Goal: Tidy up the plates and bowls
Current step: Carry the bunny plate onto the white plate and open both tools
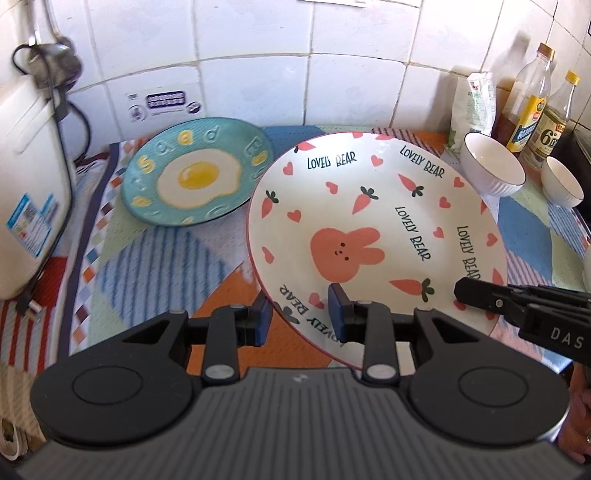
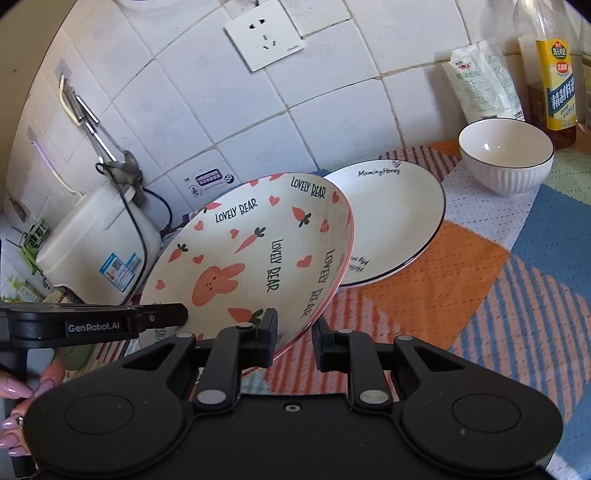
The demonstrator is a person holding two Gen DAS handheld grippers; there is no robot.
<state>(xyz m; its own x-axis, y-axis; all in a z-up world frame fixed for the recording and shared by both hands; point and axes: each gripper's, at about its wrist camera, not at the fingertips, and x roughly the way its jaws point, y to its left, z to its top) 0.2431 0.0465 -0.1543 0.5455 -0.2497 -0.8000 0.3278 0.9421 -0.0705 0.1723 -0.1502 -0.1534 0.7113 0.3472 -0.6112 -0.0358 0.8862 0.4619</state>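
A white plate with a pink rabbit, carrots and "LOVELY BEAR" lettering (image 1: 373, 229) is tilted above the cloth. My left gripper (image 1: 301, 317) has its jaws on either side of the plate's near rim. My right gripper (image 2: 293, 334) grips the same plate (image 2: 255, 254) at its rim, one finger over and one under. A teal fried-egg plate (image 1: 195, 177) lies flat at the back left. A white "Morning Honey" plate (image 2: 391, 214) lies behind the rabbit plate. Two white ribbed bowls (image 1: 493, 166) (image 1: 561, 182) stand at the right; one shows in the right wrist view (image 2: 506, 158).
A patterned cloth (image 1: 155, 266) covers the counter. A white rice cooker (image 1: 26, 177) with a cord stands at the left. Oil and sauce bottles (image 1: 532, 99) and a white bag (image 1: 474, 103) stand against the tiled wall at the right. A wall socket (image 2: 264, 35) is above.
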